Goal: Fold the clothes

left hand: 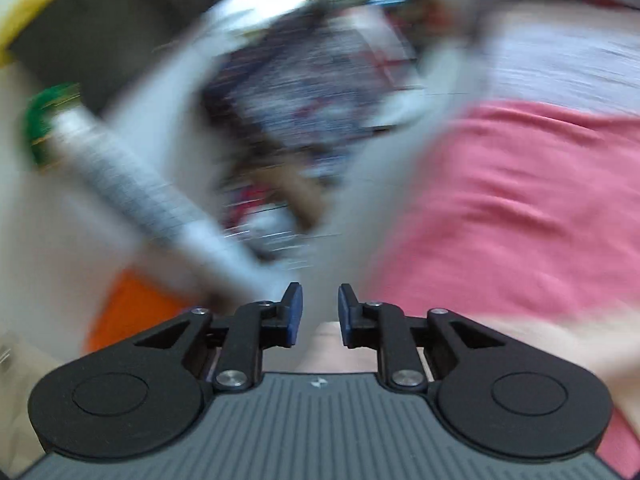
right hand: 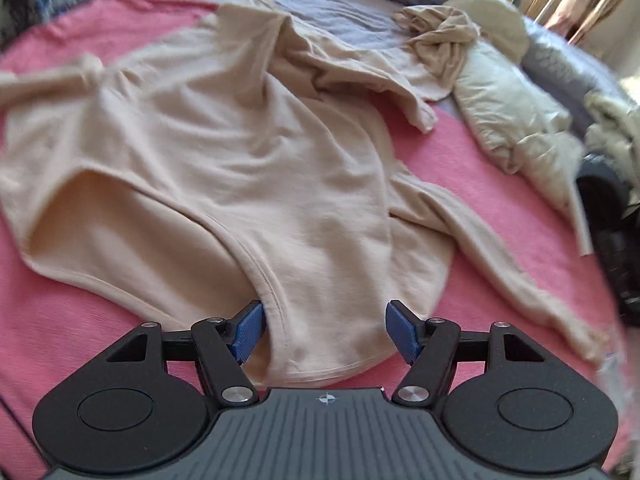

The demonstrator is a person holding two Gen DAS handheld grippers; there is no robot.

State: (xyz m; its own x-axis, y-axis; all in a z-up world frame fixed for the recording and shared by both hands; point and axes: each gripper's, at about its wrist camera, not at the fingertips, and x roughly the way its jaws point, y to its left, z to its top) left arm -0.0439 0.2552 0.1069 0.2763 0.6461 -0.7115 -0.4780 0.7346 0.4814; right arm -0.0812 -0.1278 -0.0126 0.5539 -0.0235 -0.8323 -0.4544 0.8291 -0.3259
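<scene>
- Nearest the right wrist lens: right gripper (right hand: 324, 330), blue ribbed pads set wide, straddling the rounded hem of a beige long-sleeved knit top (right hand: 224, 152); left pad touching or just beside the stitched hem edge, right pad clear of the cloth. Not clamped.
- Beige top spread on a pink bedsheet (right hand: 500, 200), partly folded: one flap doubled over the body, one sleeve trailing toward the lower right, another part bunched toward the far side.
- Second crumpled beige garment (right hand: 440, 36) and a cream pillow (right hand: 508, 112) beyond, well apart from the hem.
- Left gripper (left hand: 320, 316): pads narrow with a bare gap, nothing between them; view heavily smeared, aimed off the bed edge at pink sheet and blurred clutter. Not on the garment.
- Step, judged: mid-fold, right side about to take the hem.
- Next move calls for: closing on both hem layers, bringing the left gripper to the matching hem corner, then lifting evenly toward the far end.
</scene>
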